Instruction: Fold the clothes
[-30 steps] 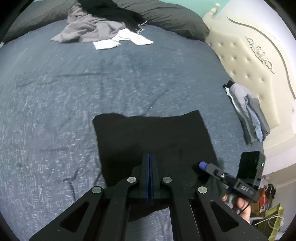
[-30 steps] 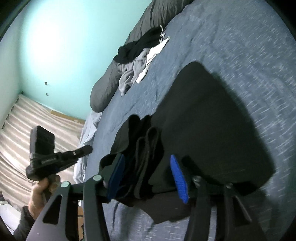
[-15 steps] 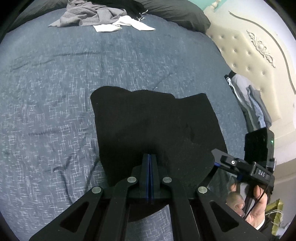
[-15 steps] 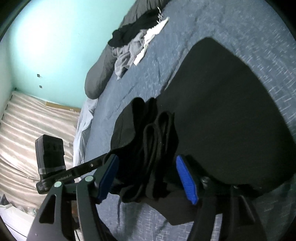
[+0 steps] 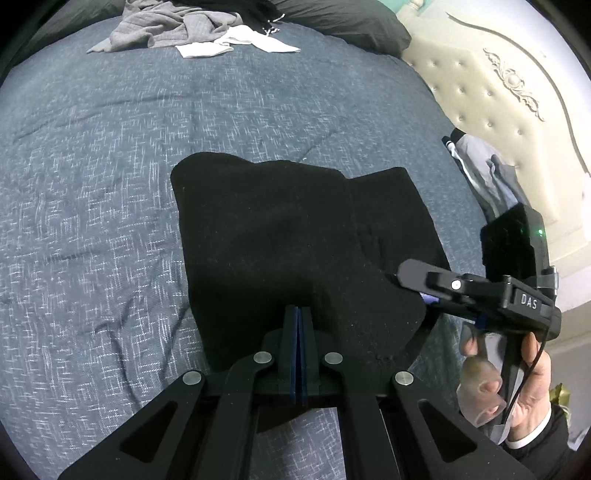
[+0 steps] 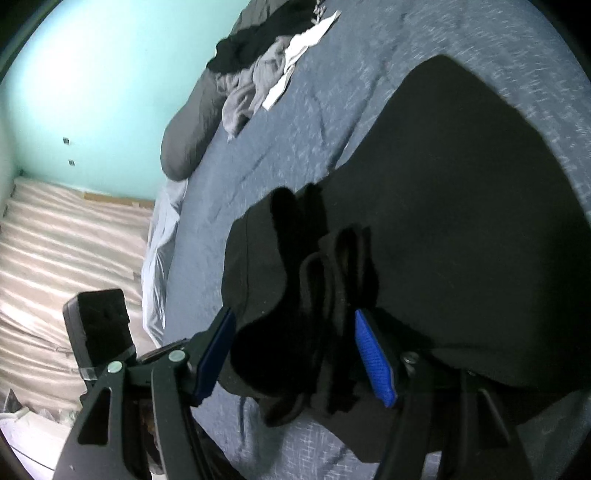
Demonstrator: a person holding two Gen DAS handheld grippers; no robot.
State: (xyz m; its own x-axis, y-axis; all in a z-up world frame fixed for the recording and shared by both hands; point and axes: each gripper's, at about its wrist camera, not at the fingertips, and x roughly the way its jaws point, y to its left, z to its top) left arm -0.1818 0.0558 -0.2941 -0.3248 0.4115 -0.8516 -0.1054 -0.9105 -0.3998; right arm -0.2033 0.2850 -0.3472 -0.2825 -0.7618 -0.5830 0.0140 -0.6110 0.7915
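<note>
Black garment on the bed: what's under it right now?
The black garment lies flat on the blue-grey bedspread, which shows all around its edges. Its own folded layers bunch at the near end. Whether anything else lies beneath is covered.

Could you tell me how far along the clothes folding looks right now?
Done: the black garment lies partly folded on the bed. In hand: the left gripper is shut at its near edge; the right gripper stands open around bunched fabric. Left: the unfolded pile by the pillows.
</note>
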